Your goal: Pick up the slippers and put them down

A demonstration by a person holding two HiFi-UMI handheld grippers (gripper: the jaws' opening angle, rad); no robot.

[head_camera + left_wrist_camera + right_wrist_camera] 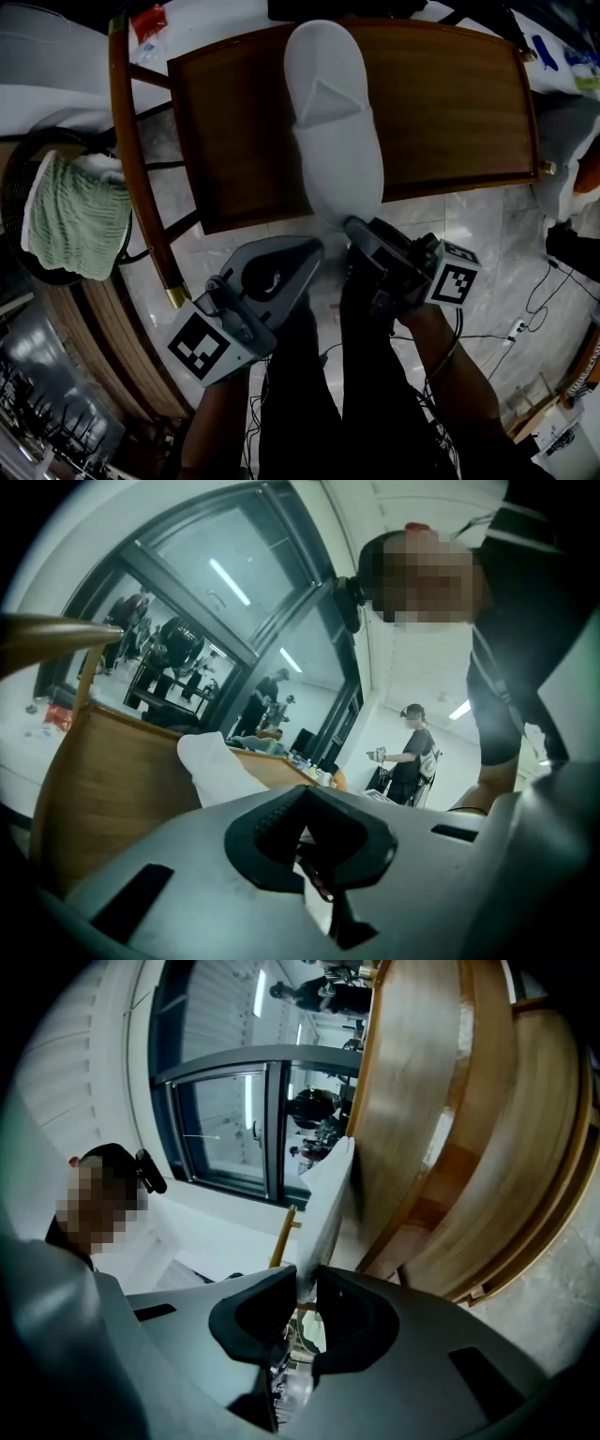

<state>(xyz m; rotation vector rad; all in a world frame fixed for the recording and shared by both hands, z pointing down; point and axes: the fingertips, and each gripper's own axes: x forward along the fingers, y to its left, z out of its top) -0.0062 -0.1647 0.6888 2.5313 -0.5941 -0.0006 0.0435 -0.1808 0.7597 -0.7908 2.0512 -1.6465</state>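
A polished wooden chair [450,103] filled the space ahead of me, its flat brown seat edged with a darker lip, and a curved wooden rail [131,141] with a brass-coloured cap ran down its left side. The white slipper [333,122], soft and matte with a rounded toe, lay lengthwise on that seat, and its heel end hung over the front edge toward me. My right tool [352,230] was closed on the thin heel edge of the slipper. My left tool [314,251] sat just beside it with its jaws drawn together, and I could see nothing between them. Each tool carried a marker cube [457,278] printed in black and white squares. A ribbed green towel [75,216] was draped on a dark round frame at the left. Black cables [544,291] trailed across the pale, glossy tiled floor [487,234].
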